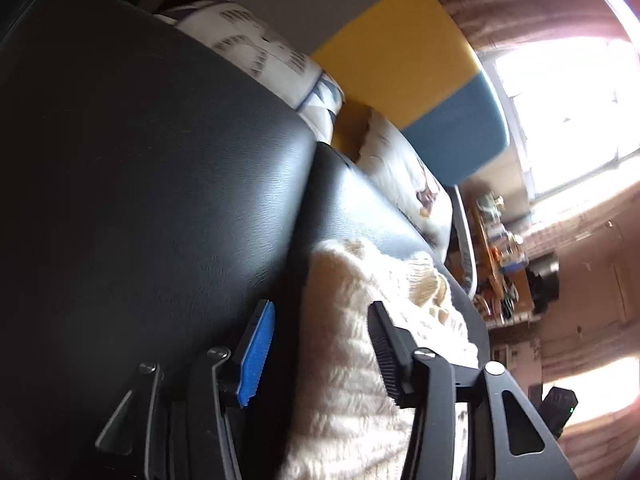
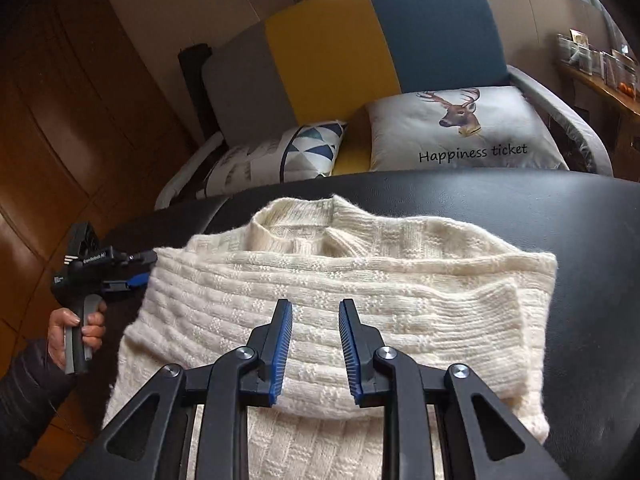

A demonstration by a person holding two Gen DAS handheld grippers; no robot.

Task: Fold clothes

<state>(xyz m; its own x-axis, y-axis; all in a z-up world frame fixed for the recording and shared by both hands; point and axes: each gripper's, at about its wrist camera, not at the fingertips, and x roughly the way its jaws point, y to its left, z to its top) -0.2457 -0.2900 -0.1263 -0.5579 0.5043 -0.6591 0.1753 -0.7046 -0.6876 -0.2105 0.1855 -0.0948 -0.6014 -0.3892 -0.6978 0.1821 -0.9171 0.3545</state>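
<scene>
Lying Part-Folded: Cream Sweater on Black Surface

Lying on the black padded surface point(image 2: 500, 196), the cream knit sweater point(image 2: 360, 264) has both sleeves folded across its body. The right gripper point(image 2: 315, 346) hovers above it, fingers narrowly parted, holding nothing. The left gripper point(image 1: 316, 354) sits at the sweater's left edge, fingers spread, empty.

Black grippers w/ blue ribbed pads point(image 2: 280, 344), silver screws point(image 2: 245, 353); dark quilted sleeve point(image 2: 24, 392).
</scene>
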